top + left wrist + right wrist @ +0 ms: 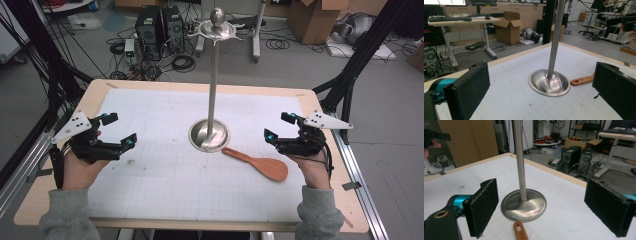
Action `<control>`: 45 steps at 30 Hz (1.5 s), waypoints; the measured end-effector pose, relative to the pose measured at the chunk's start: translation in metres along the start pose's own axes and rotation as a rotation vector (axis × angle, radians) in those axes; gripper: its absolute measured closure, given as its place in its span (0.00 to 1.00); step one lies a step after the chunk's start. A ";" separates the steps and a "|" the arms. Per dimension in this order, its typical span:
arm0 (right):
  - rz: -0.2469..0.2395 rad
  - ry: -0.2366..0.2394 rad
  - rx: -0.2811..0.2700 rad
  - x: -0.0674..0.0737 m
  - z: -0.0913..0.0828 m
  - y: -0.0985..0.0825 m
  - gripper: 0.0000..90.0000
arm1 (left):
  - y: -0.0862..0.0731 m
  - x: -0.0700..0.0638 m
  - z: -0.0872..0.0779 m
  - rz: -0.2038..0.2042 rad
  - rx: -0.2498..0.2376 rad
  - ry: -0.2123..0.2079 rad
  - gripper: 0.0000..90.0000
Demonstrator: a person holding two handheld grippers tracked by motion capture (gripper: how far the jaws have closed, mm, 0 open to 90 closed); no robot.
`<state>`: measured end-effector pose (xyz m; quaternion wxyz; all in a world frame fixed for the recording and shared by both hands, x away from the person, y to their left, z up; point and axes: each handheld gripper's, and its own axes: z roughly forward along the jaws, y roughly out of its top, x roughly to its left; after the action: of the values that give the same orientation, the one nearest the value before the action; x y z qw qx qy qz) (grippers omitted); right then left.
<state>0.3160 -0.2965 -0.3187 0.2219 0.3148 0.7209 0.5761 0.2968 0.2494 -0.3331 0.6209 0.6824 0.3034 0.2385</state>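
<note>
A wooden rice paddle (pixel 260 164) lies flat on the white gridded mat (pixel 165 170) that covers most of the counter (pixel 320 200), a bit toward the right edge. Its handle tip sits just beside the round base of a tall steel utensil stand (pixel 214 85), which is planted near the middle of the counter. Can't tell if handle and base actually touch. The stand's pole goes straight up to a ring of hooks with a ball on top, and nothing hangs on it. The base is dished like a shallow bowl and only the pole stands in it.

The left hand-held gripper (pixel 119 131) hovers near the left edge with its jaws apart and nothing between them; the stand sits between it and the paddle. The right hand-held gripper (pixel 278 126) is near the right edge, jaws spread wide with nothing in them, close to the paddle's blade but not on it.

Beyond the far edge, the floor has PC towers (pixel 160 30), cable tangles and cardboard boxes (pixel 312 20).
</note>
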 end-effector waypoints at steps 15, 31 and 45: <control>-0.021 -0.022 -0.037 0.000 0.001 -0.001 0.12 | -0.001 -0.003 0.003 0.006 0.013 -0.007 0.02; -0.037 0.013 0.033 -0.003 0.012 -0.007 0.15 | -0.004 -0.004 0.004 0.002 0.033 -0.005 0.02; -0.047 0.046 0.104 -0.006 0.029 -0.017 0.27 | -0.006 -0.003 0.000 0.000 0.041 0.010 0.02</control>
<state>0.3368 -0.2834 -0.3426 0.2020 0.2957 0.7620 0.5396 0.2935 0.2476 -0.3385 0.6052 0.6936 0.3116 0.2357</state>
